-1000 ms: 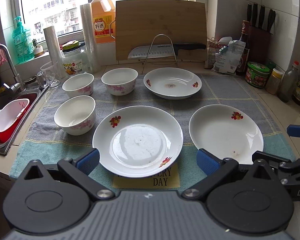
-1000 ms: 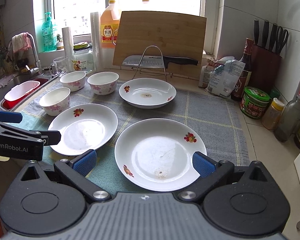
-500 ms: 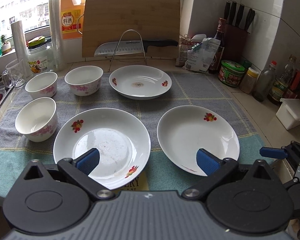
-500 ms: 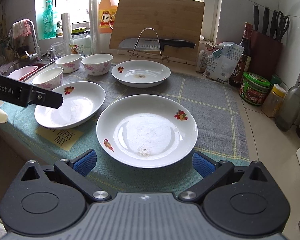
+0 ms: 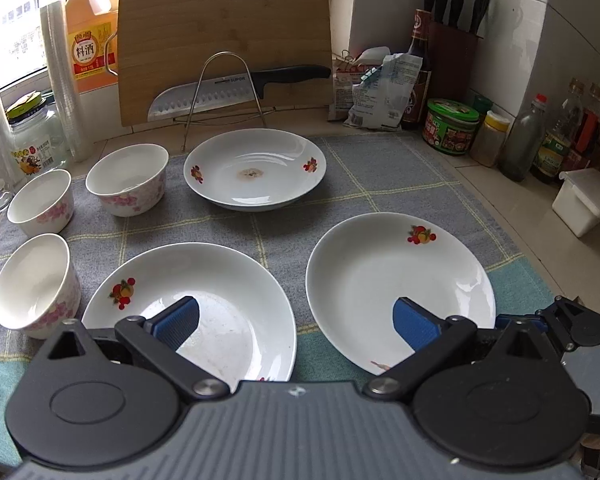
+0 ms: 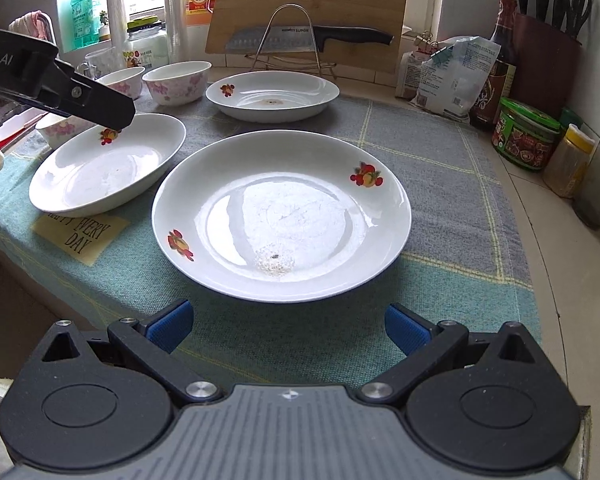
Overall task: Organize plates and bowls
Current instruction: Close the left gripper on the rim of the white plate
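Observation:
Three white plates with fruit prints lie on a checked cloth (image 5: 380,168): a near left plate (image 5: 220,280), a near right plate (image 5: 380,264) and a far plate (image 5: 256,172). Three white bowls with pink flowers (image 5: 128,178) (image 5: 40,202) (image 5: 34,284) stand at the left. My left gripper (image 5: 296,322) is open and empty, hovering over the gap between the two near plates. My right gripper (image 6: 288,326) is open and empty, just short of the near right plate (image 6: 282,212). The left gripper's finger (image 6: 80,92) shows over the near left plate (image 6: 108,164).
A cutting board (image 5: 224,44), a knife on a wire rack (image 5: 240,84), bottles, jars (image 5: 452,126), a knife block (image 5: 452,48) and a white box (image 5: 584,200) line the back and right. A sink lies at the far left. The counter's front edge is near.
Both grippers have moved forward and lower toward the near plates. The left gripper has shifted right. No dish has moved.

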